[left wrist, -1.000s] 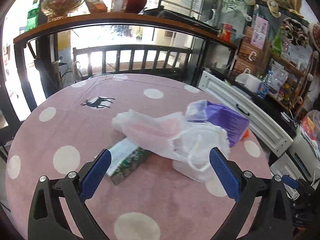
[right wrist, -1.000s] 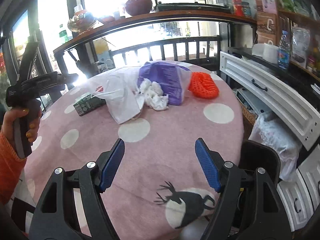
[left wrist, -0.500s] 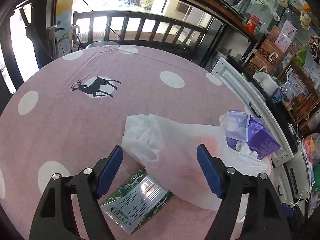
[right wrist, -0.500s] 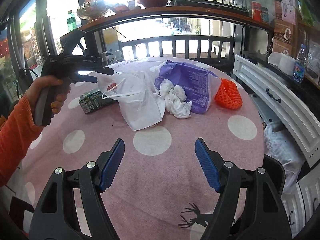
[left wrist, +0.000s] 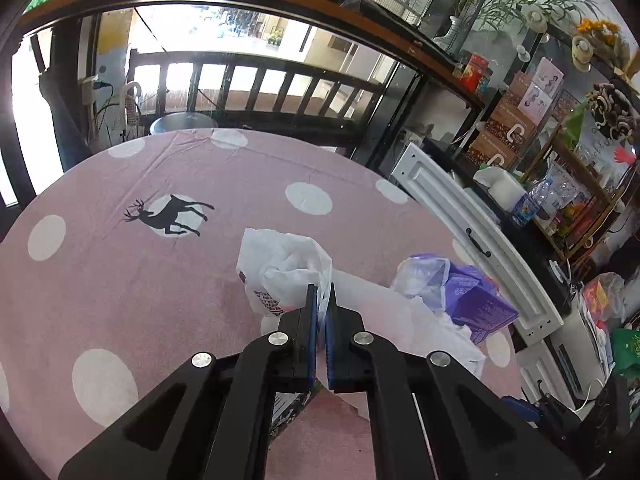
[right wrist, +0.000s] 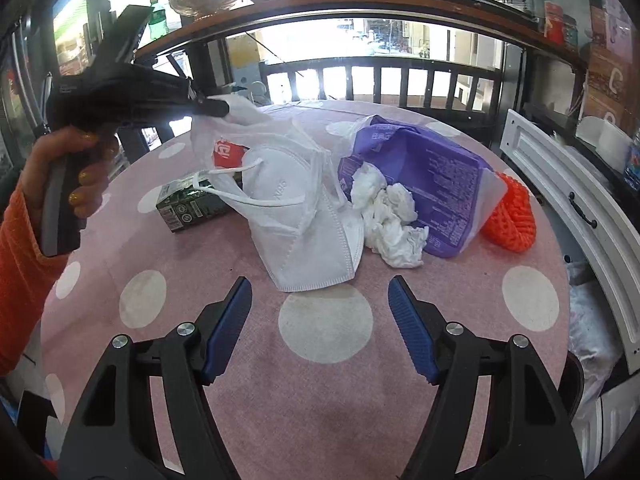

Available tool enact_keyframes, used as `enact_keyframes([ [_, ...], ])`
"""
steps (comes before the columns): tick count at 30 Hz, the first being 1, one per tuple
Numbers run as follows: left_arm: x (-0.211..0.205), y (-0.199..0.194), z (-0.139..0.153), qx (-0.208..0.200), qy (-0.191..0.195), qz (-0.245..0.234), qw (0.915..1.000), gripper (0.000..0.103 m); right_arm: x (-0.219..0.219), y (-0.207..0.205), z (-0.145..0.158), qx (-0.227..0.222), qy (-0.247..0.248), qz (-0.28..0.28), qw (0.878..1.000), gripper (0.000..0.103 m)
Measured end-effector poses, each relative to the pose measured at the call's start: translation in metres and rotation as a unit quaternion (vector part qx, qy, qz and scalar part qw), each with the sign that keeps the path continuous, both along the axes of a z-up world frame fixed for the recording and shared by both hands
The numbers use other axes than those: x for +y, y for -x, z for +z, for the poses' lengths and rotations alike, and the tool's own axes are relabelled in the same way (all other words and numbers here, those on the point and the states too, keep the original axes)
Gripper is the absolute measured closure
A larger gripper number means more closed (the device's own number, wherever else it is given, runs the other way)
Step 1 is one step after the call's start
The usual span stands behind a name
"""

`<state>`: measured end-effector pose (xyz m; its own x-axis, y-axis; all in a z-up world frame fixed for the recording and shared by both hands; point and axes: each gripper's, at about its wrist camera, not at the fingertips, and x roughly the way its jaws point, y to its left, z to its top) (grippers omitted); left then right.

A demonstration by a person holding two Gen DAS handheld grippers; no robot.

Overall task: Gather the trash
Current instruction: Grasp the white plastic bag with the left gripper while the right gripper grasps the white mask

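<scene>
White plastic bag (right wrist: pixel 276 160) lifted by one edge; white mask (right wrist: pixel 312 232), crumpled tissue (right wrist: pixel 392 220), purple packet (right wrist: pixel 432 184), green carton (right wrist: pixel 192 204) on table

White face mask (right wrist: pixel 308 216), in front of purple package (right wrist: pixel 424 184): embossed marking, seems to read "N95", faint

Purple package: white print across face, lines too small to read

White plastic bag (right wrist: pixel 240 136), left of purple package: red patch with white logo, not legible

Green carton (right wrist: pixel 192 204), further left of purple package: small white symbols on end, unreadable
</scene>
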<state>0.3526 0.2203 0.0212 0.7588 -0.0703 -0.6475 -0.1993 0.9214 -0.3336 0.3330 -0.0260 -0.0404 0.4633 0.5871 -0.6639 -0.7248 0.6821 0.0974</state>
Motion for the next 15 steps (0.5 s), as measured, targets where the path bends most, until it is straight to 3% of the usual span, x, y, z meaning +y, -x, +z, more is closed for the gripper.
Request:
enact_keyframes([
  [9,-0.001,0.028,0.059,-0.082,-0.011,-0.003,0.9966,0.099,0.038,-0.034,-0.003,-0.001,0.011,0.051,0.999,0.036],
  [15,0.004,0.040,0.070,-0.102,-0.023,0.009,0.9945,0.099,0.049,-0.037,-0.014,0.011,0.024,0.059,0.998,0.068],
])
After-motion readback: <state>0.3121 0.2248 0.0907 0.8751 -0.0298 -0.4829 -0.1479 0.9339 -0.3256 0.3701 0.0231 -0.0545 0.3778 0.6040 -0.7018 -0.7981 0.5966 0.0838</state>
